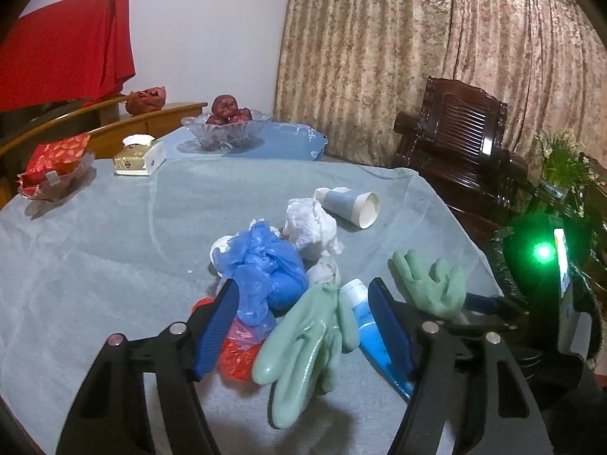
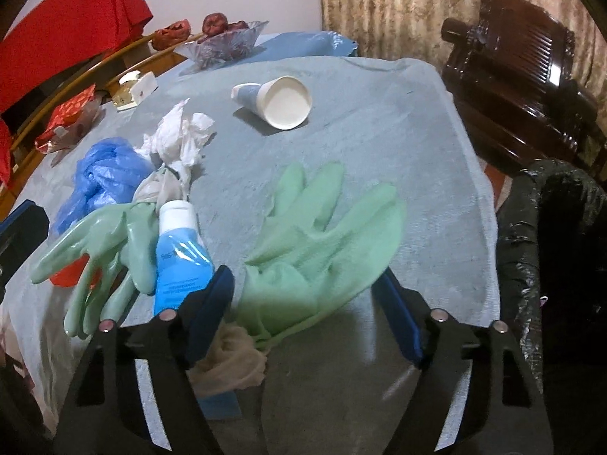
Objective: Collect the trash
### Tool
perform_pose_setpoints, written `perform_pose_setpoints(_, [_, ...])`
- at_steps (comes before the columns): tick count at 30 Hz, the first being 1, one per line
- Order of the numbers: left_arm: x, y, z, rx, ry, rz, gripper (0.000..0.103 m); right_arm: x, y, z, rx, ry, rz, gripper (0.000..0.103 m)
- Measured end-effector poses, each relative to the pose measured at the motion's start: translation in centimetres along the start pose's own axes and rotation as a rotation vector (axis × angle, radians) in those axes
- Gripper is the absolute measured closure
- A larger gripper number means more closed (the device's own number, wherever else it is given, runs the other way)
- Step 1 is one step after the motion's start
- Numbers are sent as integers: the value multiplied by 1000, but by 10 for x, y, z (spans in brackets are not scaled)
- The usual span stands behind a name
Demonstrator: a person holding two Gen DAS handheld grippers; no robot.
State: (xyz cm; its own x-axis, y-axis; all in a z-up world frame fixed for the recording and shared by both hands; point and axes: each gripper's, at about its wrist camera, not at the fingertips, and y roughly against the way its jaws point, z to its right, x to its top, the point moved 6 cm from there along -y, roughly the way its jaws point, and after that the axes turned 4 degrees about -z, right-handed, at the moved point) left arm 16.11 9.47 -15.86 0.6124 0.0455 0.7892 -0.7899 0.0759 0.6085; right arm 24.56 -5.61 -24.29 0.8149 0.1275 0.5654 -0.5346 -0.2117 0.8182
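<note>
A heap of trash lies on the grey tablecloth [image 1: 95, 258]. My left gripper [image 1: 303, 295] is open, its jaws either side of a green glove [image 1: 303, 341], with a blue tube [image 1: 366, 326] by the right jaw and a blue plastic bag [image 1: 265, 265] by the left one. Red plastic [image 1: 237, 356] lies under them. Crumpled white tissue [image 1: 311, 227] and a tipped paper cup [image 1: 353, 204] lie beyond. My right gripper [image 2: 303, 288] is open around a second green glove [image 2: 322, 227]. The first glove [image 2: 102, 242], tube [image 2: 178, 250], bag [image 2: 102, 174], tissue [image 2: 178, 140] and cup [image 2: 280, 102] lie to its left and ahead.
A glass fruit bowl [image 1: 227, 125], a tissue box [image 1: 138, 157] and a red wrapper dish [image 1: 57, 170] stand at the table's far side. A dark wooden chair [image 1: 463, 144] stands to the right. A black-lined bin [image 2: 550, 246] is beside the table's right edge.
</note>
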Motion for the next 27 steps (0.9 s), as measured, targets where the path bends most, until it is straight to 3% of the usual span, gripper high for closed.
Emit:
perform_pose_setpoints(3, [2, 2, 4, -4, 1, 3, 36, 0, 1, -3, 21, 16, 3, 42])
perform_pose_setpoints(7, [2, 4, 11, -7, -3, 2, 37, -1, 5, -5, 81, 19, 7, 65])
perform_pose_setpoints(11, [2, 5, 16, -12, -4, -1, 38, -2, 11, -3, 103, 29, 11, 72])
perform_pose_setpoints(18, [2, 4, 34, -43, -22, -1, 42, 1, 32, 11, 109, 2, 46, 72])
perform_pose_setpoints(27, [-11, -21, 59, -59, -42, -70, 44, 15, 51, 31, 83, -1, 99, 72])
